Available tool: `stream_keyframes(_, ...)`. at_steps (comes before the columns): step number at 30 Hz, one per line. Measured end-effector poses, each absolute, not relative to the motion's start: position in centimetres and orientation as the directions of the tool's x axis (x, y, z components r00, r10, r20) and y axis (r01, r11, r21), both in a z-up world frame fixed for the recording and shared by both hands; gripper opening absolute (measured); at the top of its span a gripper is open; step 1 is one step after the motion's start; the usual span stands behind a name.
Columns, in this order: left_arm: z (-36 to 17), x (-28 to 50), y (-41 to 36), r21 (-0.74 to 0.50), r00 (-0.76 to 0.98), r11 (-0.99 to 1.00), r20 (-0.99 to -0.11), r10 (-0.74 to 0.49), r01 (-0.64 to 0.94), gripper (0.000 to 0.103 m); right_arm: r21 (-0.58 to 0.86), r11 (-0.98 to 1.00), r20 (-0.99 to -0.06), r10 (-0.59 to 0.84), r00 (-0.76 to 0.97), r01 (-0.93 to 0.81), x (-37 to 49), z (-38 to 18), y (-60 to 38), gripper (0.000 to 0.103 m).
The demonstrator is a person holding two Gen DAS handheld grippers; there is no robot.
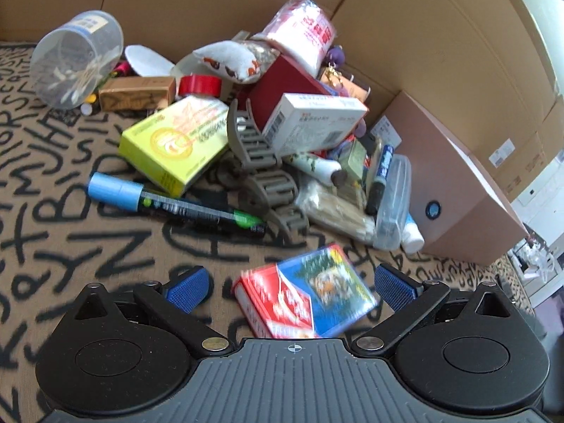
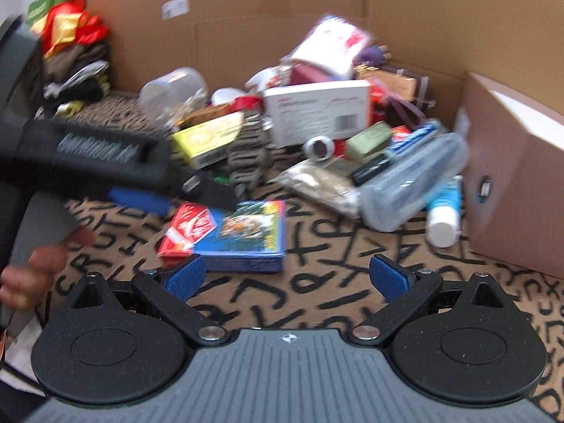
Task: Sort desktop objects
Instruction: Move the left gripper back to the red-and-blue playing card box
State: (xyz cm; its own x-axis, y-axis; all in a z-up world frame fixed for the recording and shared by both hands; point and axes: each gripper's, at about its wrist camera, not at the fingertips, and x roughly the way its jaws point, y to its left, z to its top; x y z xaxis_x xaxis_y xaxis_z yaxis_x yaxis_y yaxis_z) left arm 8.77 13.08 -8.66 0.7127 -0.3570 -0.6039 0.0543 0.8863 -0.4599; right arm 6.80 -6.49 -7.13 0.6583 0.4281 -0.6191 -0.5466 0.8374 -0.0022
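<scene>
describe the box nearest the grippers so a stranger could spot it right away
On the brown cloth printed with black letters, a heap of clutter sits against the cardboard wall. In front of that heap, lying alone and flat, is the red and blue box, the only item apart from the pile.

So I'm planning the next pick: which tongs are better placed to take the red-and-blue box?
Left. The left tongs are open with the red-and-blue box already between the fingers; the right tongs sit behind it.
</scene>
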Motion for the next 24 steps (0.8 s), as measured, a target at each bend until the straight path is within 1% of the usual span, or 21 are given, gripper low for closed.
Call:
stream_keyframes(4, -9.0, 10.2, 12.9, -0.456, 0.699, 0.887, -0.61, -0.374, 0.076, 0.103, 0.016, 0.816, -0.636, 0.454, 0.623, -0.578, 6.8, -7.6, -5.3, 0.1)
stream_keyframes(6, -9.2, 10.4, 12.6, -0.446, 0.69, 0.889, -0.613, -0.385, 0.1, 0.1, 0.017, 0.808, -0.644, 0.459, 0.612, -0.589, 6.9, -7.9, -4.7, 0.1)
stream_keyframes(8, -9.4, 10.6, 12.4, -0.434, 0.682, 0.892, -0.616, -0.394, 0.124, 0.09, 0.014, 0.801, -0.651, 0.462, 0.603, -0.599, 7.0, -8.3, -4.3, 0.1)
stream_keyframes(12, -9.5, 10.2, 12.3, -0.403, 0.682, 0.903, -0.62, -0.389, 0.149, 0.08, -0.017, 0.812, -0.656, 0.431, 0.619, -0.583, 7.6, -8.8, -4.5, 0.1)
stream_keyframes(14, -9.5, 10.1, 12.2, -0.382, 0.683, 0.911, -0.625, -0.378, 0.155, 0.071, -0.022, 0.831, -0.657, 0.407, 0.634, -0.556, 8.1, -8.7, -5.2, 0.099)
stream_keyframes(18, -9.4, 9.6, 12.3, -0.374, 0.678, 0.912, -0.629, -0.382, 0.167, 0.064, 0.011, 0.873, -0.656, 0.374, 0.655, -0.487, 8.9, -8.6, -7.1, 0.099)
stream_keyframes(20, -9.3, 9.3, 12.2, -0.376, 0.669, 0.909, -0.63, -0.394, 0.181, 0.055, -0.006, 0.897, -0.654, 0.331, 0.68, -0.442, 9.3, -8.6, -8.0, 0.099)
stream_keyframes(23, -9.1, 8.5, 11.6, -0.385, 0.646, 0.897, -0.632, -0.429, 0.219, 0.05, 0.0, 0.924, -0.656, 0.289, 0.697, -0.383, 9.8, -8.6, -9.3, 0.099)
stream_keyframes(24, -9.1, 8.2, 11.3, -0.389, 0.633, 0.89, -0.633, -0.446, 0.239, 0.05, 0.006, 0.931, -0.658, 0.278, 0.7, -0.364, 10.0, -8.6, -9.7, 0.099)
